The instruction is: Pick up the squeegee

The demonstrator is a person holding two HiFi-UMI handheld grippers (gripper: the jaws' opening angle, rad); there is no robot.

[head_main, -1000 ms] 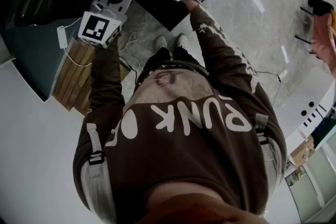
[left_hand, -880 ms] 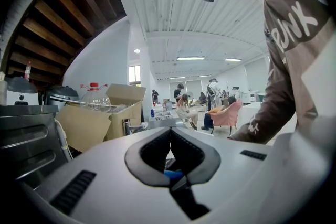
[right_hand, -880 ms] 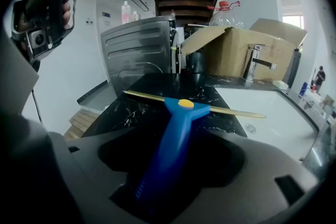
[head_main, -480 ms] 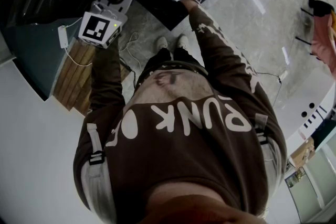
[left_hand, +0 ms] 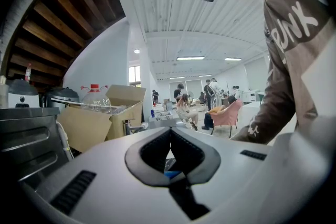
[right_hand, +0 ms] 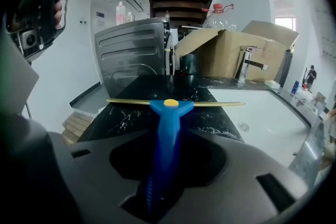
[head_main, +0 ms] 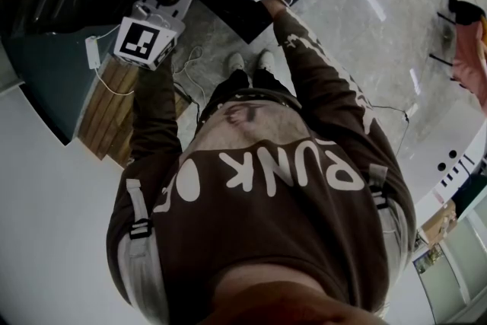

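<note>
R gripper (right_hand: 167, 139): jaws just been closing, now clamped on ribbed blue plastic handle of squeegee (right_hand: 168, 113). T-shaped head w/ thin yellow blade at 12 o'clock, over glossy black white-veined counter (right_hand: 121, 118). Smooth white sink (right_hand: 262, 113) at 2 o'clock. L gripper (left_hand: 170, 131): jaws together, nothing held.
</note>
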